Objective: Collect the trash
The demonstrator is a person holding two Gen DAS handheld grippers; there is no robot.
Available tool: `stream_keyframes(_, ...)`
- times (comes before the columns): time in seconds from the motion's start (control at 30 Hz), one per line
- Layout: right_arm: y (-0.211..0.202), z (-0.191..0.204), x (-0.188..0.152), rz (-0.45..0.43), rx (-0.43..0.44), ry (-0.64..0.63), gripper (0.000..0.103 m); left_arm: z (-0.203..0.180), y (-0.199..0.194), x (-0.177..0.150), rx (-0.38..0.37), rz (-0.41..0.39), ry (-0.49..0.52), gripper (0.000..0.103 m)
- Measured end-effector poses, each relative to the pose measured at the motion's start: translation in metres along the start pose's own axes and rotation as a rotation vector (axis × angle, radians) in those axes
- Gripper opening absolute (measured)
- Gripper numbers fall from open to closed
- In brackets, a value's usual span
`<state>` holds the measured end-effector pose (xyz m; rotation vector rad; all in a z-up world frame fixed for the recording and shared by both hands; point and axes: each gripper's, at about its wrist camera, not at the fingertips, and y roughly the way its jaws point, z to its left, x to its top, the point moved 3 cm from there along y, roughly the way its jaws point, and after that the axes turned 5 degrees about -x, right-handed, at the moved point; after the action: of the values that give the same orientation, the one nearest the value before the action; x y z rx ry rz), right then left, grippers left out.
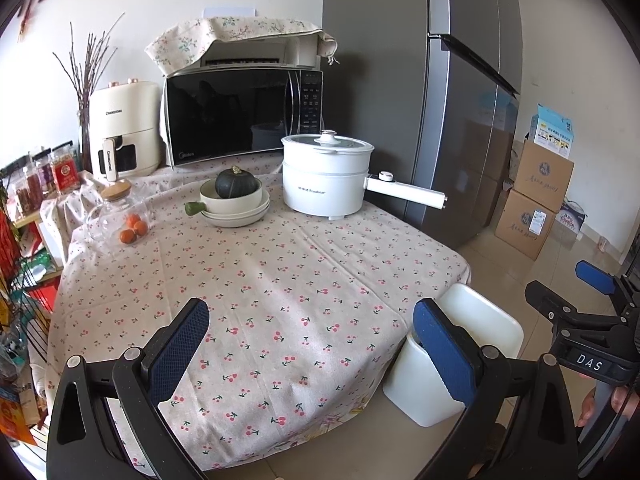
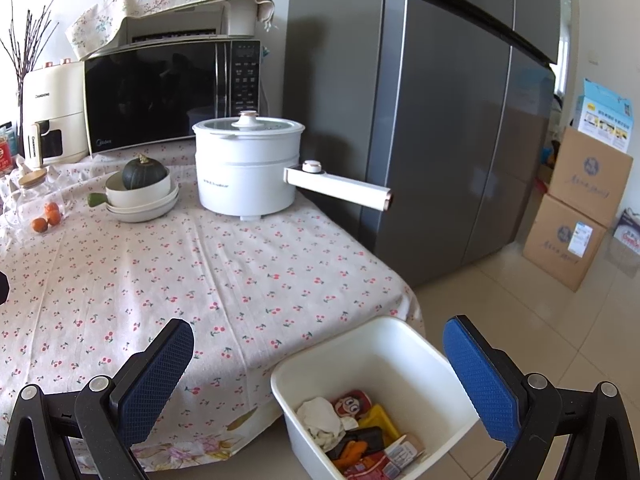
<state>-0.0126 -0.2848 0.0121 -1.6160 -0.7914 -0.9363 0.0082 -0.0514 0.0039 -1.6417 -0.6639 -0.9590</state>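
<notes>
Your left tool (image 1: 310,338) and right tool (image 2: 318,376) both gape wide, holding nothing; the white plastic bin (image 2: 404,344) of crumpled wrappers (image 2: 360,436) sits right of the cherry-print tabletop (image 2: 200,280).

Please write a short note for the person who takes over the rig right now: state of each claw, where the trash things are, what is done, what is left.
Left claw: open, holds nothing, over the near table edge.
Right claw: open, holds nothing, above the white bin.
The bin stands on the floor at the table corner. In it: a crumpled tissue and wrappers.
Tablecloth: no loose trash visible; the cooking pot, bowls and oranges stay.
Left: perhaps only check the hidden parts.
</notes>
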Motion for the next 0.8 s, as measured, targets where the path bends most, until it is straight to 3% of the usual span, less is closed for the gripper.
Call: stream_keyframes(0.8,-0.0041,-0.0023,0.0023,-0.027,-0.008,-0.008,0.102,-0.0034,-0.0011,-0.0012,-0.014,-0.008,-0.002,0.103)
